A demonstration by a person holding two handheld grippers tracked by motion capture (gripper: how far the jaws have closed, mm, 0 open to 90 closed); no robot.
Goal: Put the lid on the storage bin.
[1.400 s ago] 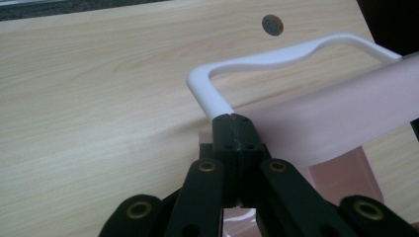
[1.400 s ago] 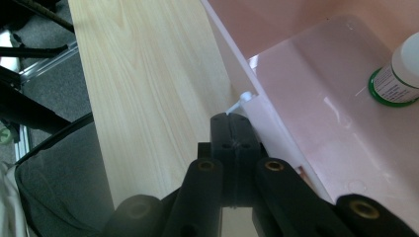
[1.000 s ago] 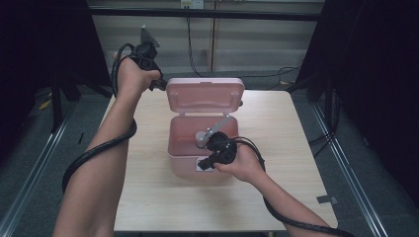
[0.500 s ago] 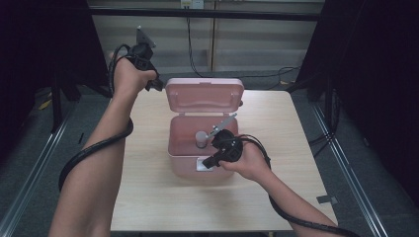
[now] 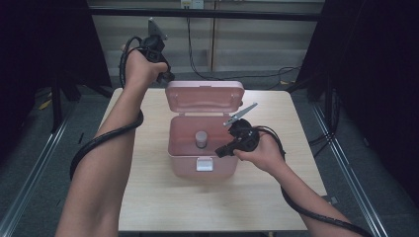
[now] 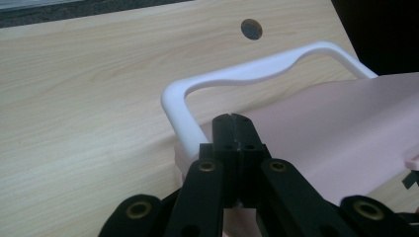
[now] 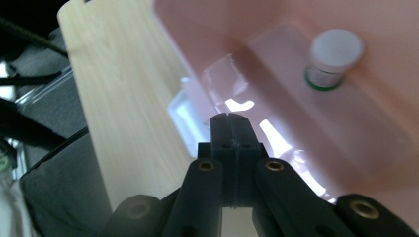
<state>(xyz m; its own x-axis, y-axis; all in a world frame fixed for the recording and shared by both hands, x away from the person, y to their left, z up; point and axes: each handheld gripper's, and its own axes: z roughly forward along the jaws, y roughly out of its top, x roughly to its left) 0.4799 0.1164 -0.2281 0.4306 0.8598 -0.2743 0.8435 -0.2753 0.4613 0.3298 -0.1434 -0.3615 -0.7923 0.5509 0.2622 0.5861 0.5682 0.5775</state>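
Pink plastic storage box (image 5: 200, 148), mid-bench (image 5: 148, 197), lid (image 5: 204, 97) up, small white-capped jar (image 7: 332, 58) inside. We judge it light, rigid, smooth; lift by white handle (image 6: 247, 76). Left tongs (image 6: 232, 121) and right tongs (image 7: 231, 121) closed, empty.

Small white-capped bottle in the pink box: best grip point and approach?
Probably the white cap and neck of the bottle, from straight above. It stands upright alone on the floor of the open pink box, and the walls block a sideways approach while the top is free. The lid stands open behind it. The right gripper, nearest, is shut and would need to open first.
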